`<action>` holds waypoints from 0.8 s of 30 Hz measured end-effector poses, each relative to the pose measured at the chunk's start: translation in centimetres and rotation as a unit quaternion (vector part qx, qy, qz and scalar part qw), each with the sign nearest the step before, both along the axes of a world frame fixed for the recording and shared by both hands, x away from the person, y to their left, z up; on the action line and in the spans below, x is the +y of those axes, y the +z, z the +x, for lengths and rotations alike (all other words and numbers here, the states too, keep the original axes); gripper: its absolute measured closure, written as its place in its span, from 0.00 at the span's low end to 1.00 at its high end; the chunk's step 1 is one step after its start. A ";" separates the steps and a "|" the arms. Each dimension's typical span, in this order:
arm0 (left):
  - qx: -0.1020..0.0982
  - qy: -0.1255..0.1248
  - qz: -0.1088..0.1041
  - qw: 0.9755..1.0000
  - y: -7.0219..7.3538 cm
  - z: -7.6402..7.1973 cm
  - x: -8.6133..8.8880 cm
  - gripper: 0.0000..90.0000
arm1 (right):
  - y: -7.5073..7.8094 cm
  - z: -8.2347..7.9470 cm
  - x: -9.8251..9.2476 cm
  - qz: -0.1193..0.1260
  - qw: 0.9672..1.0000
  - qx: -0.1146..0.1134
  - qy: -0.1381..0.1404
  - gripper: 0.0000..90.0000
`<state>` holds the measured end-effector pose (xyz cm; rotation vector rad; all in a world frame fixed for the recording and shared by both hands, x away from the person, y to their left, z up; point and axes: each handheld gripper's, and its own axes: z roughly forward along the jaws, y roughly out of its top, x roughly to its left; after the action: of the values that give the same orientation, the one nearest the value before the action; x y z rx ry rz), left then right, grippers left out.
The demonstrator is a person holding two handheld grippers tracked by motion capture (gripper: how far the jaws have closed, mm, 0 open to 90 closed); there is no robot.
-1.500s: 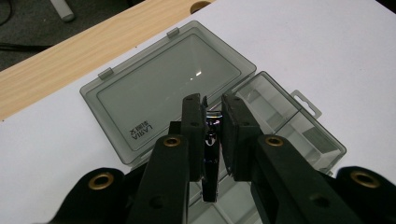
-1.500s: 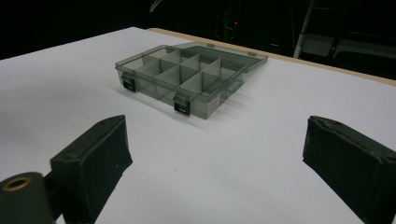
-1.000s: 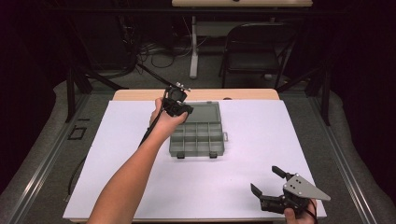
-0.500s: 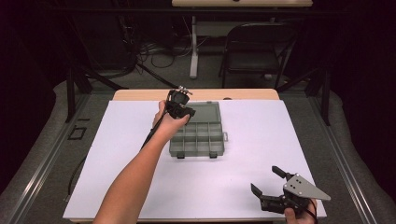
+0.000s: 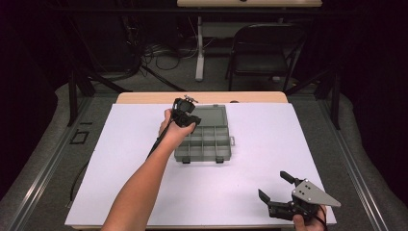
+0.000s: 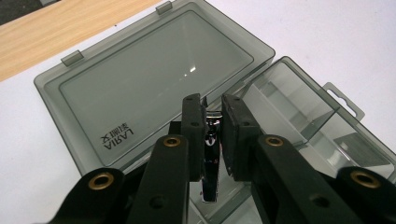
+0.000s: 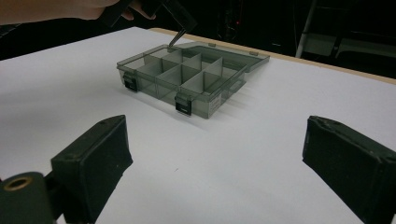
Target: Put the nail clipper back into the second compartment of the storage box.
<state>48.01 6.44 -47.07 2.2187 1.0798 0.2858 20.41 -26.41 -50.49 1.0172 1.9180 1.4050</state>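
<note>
Left gripper [image 6: 212,135] over open organizer box [image 5: 204,137], jaws pinching small shiny metal piece [image 6: 210,161]. Right gripper [image 5: 276,195] near table [image 5: 269,130] front edge, jaws spread.

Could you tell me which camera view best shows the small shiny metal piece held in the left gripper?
The left gripper view: the metal piece sits close-up between the closed jaws. The right gripper view shows it distantly as a thin sliver above the box; the high view cannot resolve it.
</note>
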 end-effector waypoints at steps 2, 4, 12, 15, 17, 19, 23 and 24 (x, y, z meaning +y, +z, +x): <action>-0.001 -0.001 0.001 1.000 -0.2 -0.1 -0.2 0.89 | 0.0 0.0 0.0 0.000 1.000 0.002 0.000 0.08; 0.000 -0.002 0.001 1.000 -0.4 -0.1 -0.3 0.89 | 0.0 0.0 0.0 0.000 1.000 0.001 0.000 0.08; 0.000 0.004 0.010 1.000 -1.4 -0.1 -0.6 0.89 | 0.0 0.0 0.1 0.001 1.000 0.003 0.002 0.08; 0.003 0.008 0.011 1.000 -1.8 -0.1 -0.6 0.89 | 0.0 0.0 0.1 0.000 1.000 0.002 0.003 0.08; 0.006 0.008 0.015 1.000 -2.1 -0.1 -0.6 0.89 | 0.0 0.0 0.1 0.000 1.000 0.002 0.002 0.08; 0.008 0.008 0.015 1.000 -2.3 -0.1 -0.7 0.89 | -0.1 0.0 0.1 -0.001 1.000 0.002 0.004 0.08; 0.010 0.010 0.017 1.000 -2.7 -0.1 -0.7 0.89 | -0.1 0.0 0.1 0.000 1.000 0.002 0.003 0.08; 0.012 0.009 0.018 1.000 -2.8 -0.1 -0.7 0.89 | -0.1 0.0 0.1 0.000 1.000 0.003 0.003 0.08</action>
<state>47.92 5.75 -49.84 2.2503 1.1173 0.2893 20.42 -26.27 -50.57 1.0166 1.9270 1.4061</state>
